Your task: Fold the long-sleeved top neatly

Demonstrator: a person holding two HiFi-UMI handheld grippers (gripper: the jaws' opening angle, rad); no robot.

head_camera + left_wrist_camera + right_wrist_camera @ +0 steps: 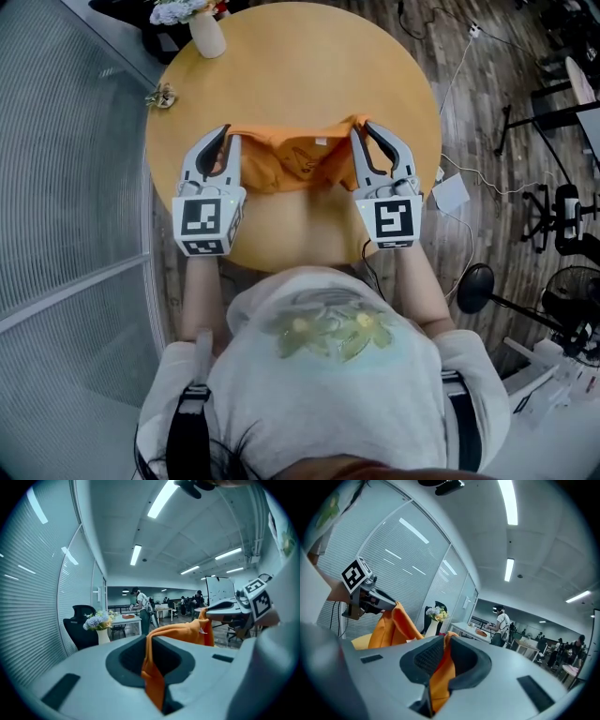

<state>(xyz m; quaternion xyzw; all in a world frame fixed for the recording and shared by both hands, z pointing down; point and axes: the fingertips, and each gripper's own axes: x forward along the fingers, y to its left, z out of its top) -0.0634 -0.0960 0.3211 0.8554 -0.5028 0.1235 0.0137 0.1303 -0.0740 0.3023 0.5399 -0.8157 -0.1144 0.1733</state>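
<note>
- Two claws pinch the orange top (291, 161): your left claw (225, 139) and right claw (362, 131) are each shut tight on one edge.
- You hold it spread between them, likely so it lands flat.
- It hangs over the near half of the table (300, 66).
- Bare wood lies beyond; mind the vase (207, 36) at the far left rim.

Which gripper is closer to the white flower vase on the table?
Left. The left gripper is below the vase in the head view; the right gripper is farther right.
</note>
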